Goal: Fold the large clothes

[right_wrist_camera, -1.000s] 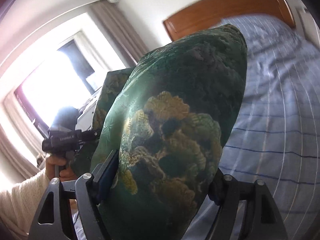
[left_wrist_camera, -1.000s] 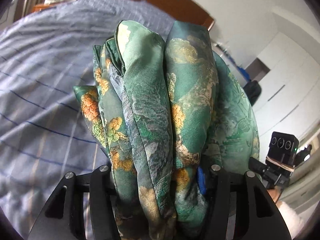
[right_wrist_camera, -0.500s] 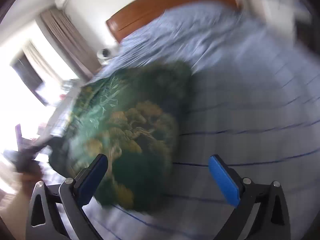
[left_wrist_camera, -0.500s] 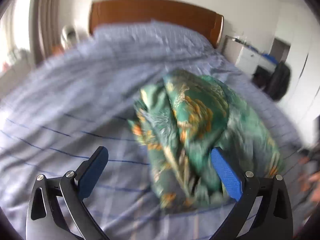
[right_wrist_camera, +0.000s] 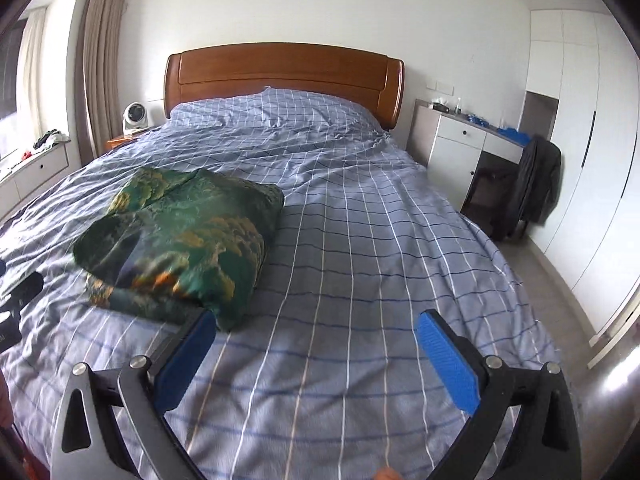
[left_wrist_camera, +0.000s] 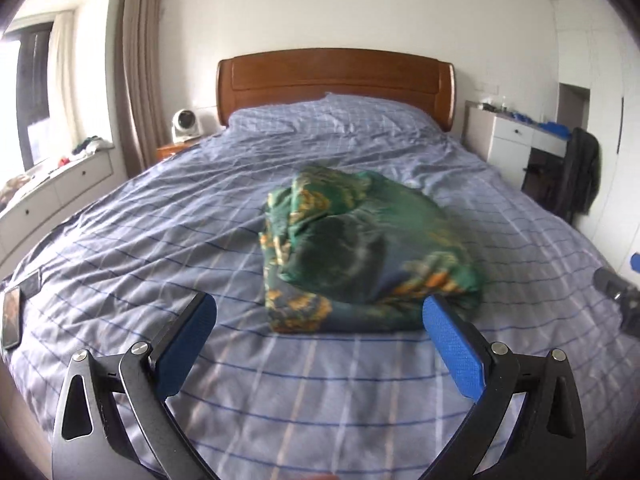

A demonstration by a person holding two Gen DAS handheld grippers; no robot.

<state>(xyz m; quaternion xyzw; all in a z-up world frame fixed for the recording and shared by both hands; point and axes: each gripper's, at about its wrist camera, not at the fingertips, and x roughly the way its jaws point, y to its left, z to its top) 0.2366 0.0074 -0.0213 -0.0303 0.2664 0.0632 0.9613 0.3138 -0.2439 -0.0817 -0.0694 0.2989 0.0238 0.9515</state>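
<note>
The green floral garment [left_wrist_camera: 360, 256] lies as a folded bundle on the blue checked bed cover [left_wrist_camera: 160, 216], near the middle of the bed and well short of the wooden headboard [left_wrist_camera: 336, 80]. The left gripper [left_wrist_camera: 316, 320] hangs over the cover just in front of the bundle, its 2 blue pads [left_wrist_camera: 452, 348] spread wide with nothing pinched. The right gripper [right_wrist_camera: 316, 338] is likewise spread and empty, the bundle beyond its left finger.
</note>
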